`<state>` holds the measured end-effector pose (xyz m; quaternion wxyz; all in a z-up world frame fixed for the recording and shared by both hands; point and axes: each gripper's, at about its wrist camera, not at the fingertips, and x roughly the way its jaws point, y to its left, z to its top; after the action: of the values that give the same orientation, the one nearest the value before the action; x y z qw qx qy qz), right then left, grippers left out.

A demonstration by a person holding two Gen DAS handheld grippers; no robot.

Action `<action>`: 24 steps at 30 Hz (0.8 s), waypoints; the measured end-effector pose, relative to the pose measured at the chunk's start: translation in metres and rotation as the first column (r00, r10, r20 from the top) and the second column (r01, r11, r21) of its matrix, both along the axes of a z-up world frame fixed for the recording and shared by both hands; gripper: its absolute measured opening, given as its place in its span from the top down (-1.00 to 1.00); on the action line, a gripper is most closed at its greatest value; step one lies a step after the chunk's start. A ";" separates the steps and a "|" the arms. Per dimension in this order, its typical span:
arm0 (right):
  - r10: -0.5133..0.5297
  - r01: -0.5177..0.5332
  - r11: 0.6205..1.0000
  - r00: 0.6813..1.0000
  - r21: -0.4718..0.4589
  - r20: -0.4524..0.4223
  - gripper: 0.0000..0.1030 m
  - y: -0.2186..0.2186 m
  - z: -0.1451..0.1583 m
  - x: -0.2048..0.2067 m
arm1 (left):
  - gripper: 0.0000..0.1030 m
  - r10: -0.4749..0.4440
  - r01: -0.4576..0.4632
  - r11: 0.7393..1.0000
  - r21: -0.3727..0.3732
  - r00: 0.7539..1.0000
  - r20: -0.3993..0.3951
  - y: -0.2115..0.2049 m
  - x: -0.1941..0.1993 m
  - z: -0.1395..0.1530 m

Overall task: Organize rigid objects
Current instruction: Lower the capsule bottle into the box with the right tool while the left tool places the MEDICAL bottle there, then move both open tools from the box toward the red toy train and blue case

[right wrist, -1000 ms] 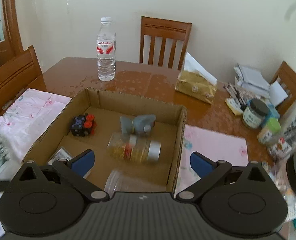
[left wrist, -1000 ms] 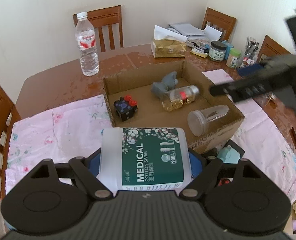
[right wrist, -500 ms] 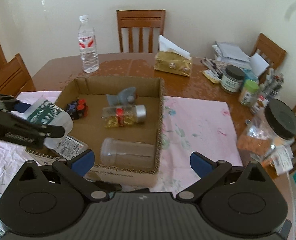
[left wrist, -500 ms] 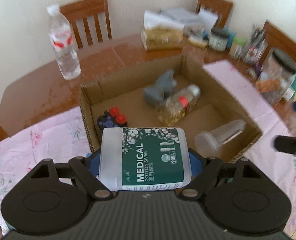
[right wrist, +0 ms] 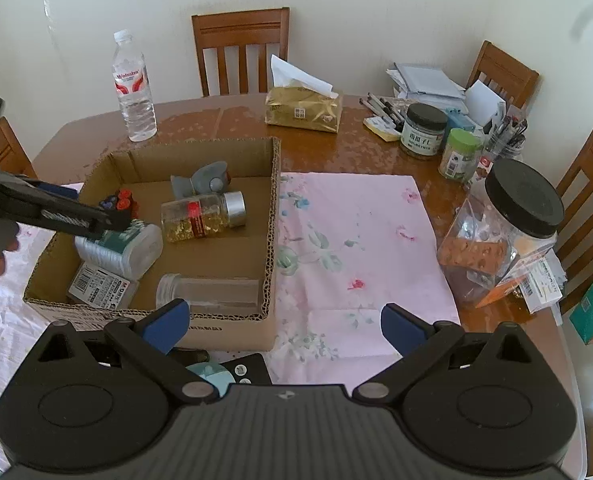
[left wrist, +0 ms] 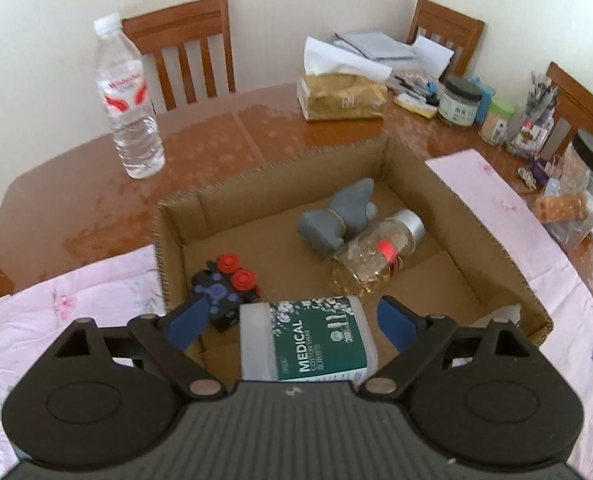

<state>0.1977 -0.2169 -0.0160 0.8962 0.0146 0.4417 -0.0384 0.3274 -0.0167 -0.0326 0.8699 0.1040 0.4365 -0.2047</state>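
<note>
The left gripper [left wrist: 292,322] hung over the near left part of the cardboard box [left wrist: 492,240], its jaws spread apart with the swab tub [left wrist: 308,340] lying loose between them, touching neither blue pad as far as the left wrist view showed. That view hid what lay under the tub. The right wrist view gave the side of it: the swab tub [right wrist: 122,246] lay tilted on a flat labelled packet [right wrist: 100,284] in the box's front left corner, with the left gripper [right wrist: 108,220] just above it.

The right wrist view also showed a clear jar [right wrist: 212,290] lying on its side along the box's near wall; from the left wrist only a sliver of it showed past the gripper's right finger. Both views showed the black toy with red knobs [left wrist: 226,284], the grey toy [left wrist: 340,216] and the bottle of yellow capsules [left wrist: 376,256] lying on the box floor. The right gripper [right wrist: 282,320] was held back outside the box above the pink cloth [right wrist: 356,240], jaws wide apart and holding nothing.

Half a second before, the left jaws were clamped on the tub and held it up in front of the box; by this moment they had opened and the tub was down inside. The right gripper had kept its jaws open throughout.
</note>
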 end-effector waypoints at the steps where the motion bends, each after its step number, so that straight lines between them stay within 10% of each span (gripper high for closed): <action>1: 0.000 0.000 1.000 1.000 -0.001 -0.004 -1.00 0.000 0.000 0.000 | -0.82 0.002 -0.002 1.000 -0.003 1.000 0.007 0.003 -0.003 0.004; 24: -0.052 0.056 0.998 0.994 0.040 -0.091 -1.00 0.024 -0.048 -0.039 | -0.94 0.132 -0.129 0.991 -0.040 0.989 0.070 0.072 -0.116 0.009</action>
<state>0.1590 -0.1933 -0.0644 0.8735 0.0437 0.4818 -0.0538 0.2113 0.0548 -0.0238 0.8984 0.0671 0.4069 -0.1512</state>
